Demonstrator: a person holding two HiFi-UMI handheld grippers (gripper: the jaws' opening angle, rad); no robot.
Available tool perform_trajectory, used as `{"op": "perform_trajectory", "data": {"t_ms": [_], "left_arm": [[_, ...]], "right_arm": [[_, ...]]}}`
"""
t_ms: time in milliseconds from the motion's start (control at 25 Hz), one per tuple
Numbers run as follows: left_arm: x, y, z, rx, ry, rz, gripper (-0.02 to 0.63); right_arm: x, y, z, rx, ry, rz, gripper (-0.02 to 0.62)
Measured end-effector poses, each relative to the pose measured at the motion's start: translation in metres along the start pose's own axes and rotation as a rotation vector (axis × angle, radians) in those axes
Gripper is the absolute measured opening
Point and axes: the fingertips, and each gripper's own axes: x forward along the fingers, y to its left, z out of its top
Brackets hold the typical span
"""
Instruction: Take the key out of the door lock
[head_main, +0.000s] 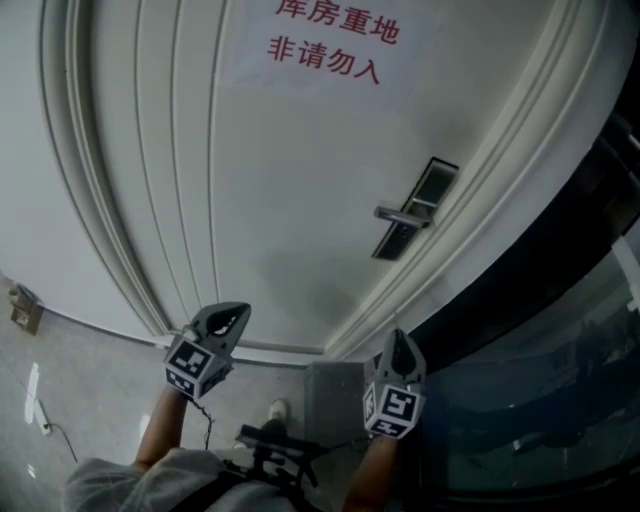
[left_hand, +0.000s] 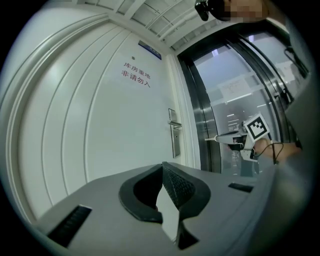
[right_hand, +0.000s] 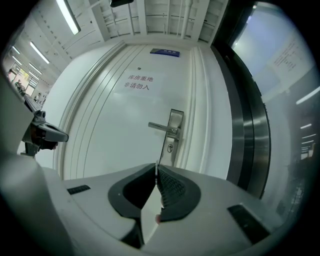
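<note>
Both hand-held grippers shut and empty, held well back from the white door; the key is too small to make out.

The key cannot be told apart in any view. Where it would sit, the right gripper view shows only a small dark round keyhole (right_hand: 170, 148) low on the metal lock plate (right_hand: 174, 131), just under the lever handle (right_hand: 162, 127). In the head view the plate reads as a dark strip behind the handle, with no keyhole visible. The left hand-held gripper (head_main: 224, 320) has its ribbed pads meeting at the tips with nothing between them. The right hand-held gripper (head_main: 398, 347) is pinched together the same way and is bare. Both point at the door (head_main: 300, 200), apart from it. The red lettering (head_main: 330, 45) is cut off by the top edge of the head view.
</note>
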Motion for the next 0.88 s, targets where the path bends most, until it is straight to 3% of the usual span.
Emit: {"op": "perform_trajectory", "data": {"t_ms": [480, 880], "left_arm": [[-0.014, -0.019, -0.003, -0.016, -0.016, -0.026, 0.008], [-0.009, -0.017, -0.005, -0.017, -0.008, -0.025, 0.008]], "right_arm": [[-0.034, 0.03, -0.026, 0.1, 0.032, 0.046, 0.02], [-0.033, 0.032, -0.036, 0.101, 0.054, 0.041, 0.02]]}}
